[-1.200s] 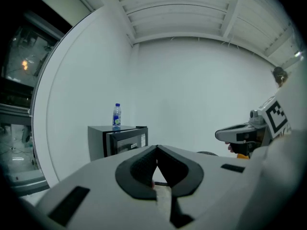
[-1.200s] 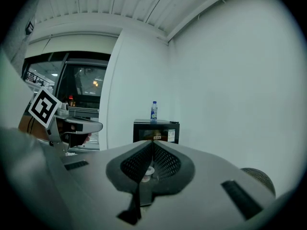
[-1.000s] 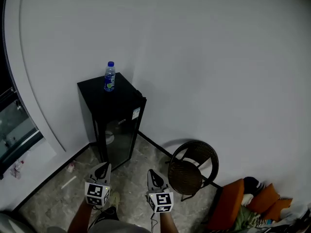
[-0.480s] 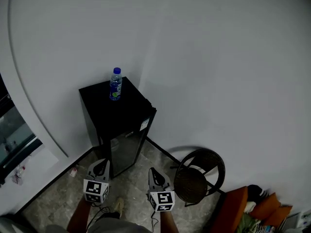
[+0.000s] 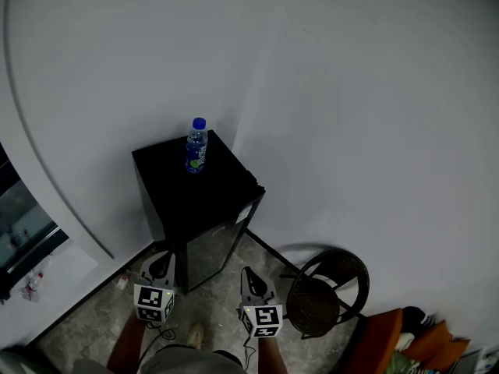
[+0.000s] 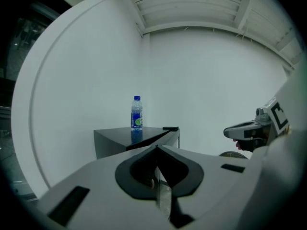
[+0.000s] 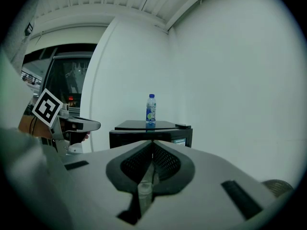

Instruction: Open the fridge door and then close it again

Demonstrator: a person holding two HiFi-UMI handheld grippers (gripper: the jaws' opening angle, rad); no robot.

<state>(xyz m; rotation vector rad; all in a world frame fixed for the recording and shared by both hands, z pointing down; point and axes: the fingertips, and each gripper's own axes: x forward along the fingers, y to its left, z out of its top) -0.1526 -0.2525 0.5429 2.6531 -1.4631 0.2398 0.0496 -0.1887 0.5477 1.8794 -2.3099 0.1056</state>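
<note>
You are closing in on the small black glass-fronted fridge (image 5: 199, 209), which is sitting nearer than before, its door shut. Your left gripper (image 5: 161, 263) and right gripper (image 5: 249, 276) are both carrying their jaws pressed together, empty. You are approaching; next, I judge, comes spreading one gripper's jaws at the door's edge. A clear blue-capped water bottle (image 5: 196, 145) is standing on top, and a dark wicker chair (image 5: 327, 294) is standing on the marbled floor (image 5: 93, 318) by white walls.

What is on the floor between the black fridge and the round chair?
Nothing stands there. The head view shows only bare floor between the fridge and the chair.
</note>
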